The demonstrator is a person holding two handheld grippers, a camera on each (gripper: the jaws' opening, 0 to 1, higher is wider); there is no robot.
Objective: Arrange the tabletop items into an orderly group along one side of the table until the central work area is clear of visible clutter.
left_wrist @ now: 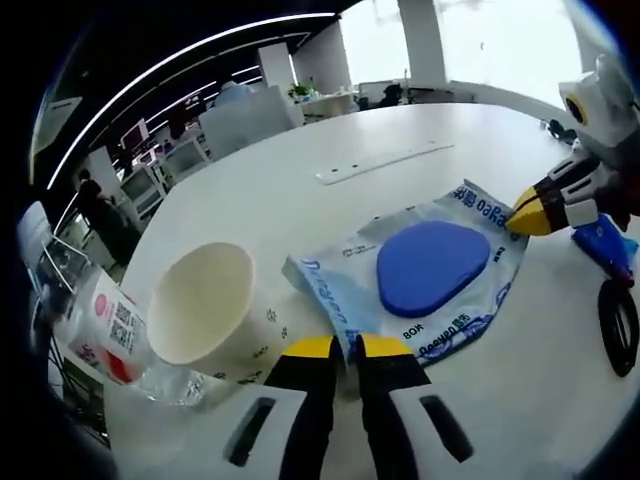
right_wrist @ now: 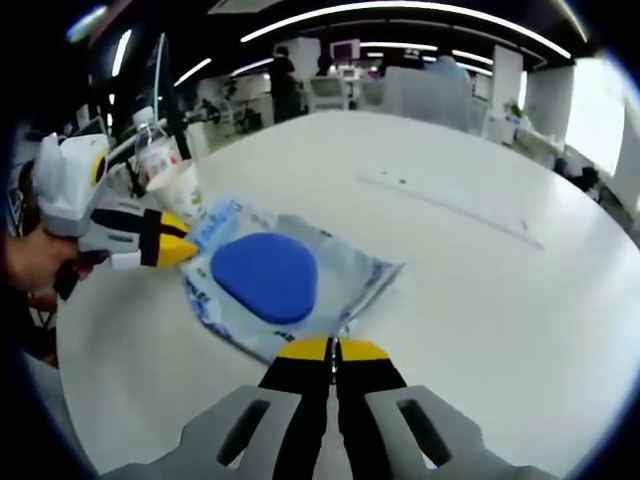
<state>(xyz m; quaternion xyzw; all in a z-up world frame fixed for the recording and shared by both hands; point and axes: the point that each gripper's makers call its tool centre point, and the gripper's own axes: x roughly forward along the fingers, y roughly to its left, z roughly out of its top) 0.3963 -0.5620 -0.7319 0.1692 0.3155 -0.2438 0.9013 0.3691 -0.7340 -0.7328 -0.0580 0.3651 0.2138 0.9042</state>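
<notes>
A clear plastic packet [left_wrist: 345,265] printed in blue, with a blue rounded pad [left_wrist: 432,265] inside, lies flat on the white table [left_wrist: 300,190]. My left gripper [left_wrist: 345,348] is shut on the packet's near edge. From the right, my right gripper [left_wrist: 527,214] reaches the packet's far edge. In the right gripper view the same packet [right_wrist: 355,275] and pad [right_wrist: 265,275] lie ahead; my right gripper [right_wrist: 335,350] is shut on its edge, and my left gripper [right_wrist: 182,248], held by a hand, pinches the opposite side.
A cream paper cup [left_wrist: 205,310] stands left of the packet, a plastic bottle [left_wrist: 100,335] with a red-and-white label lying beside it near the table edge. A black ring [left_wrist: 618,325] and a blue item [left_wrist: 605,245] sit at right. A white strip [left_wrist: 385,163] lies further out.
</notes>
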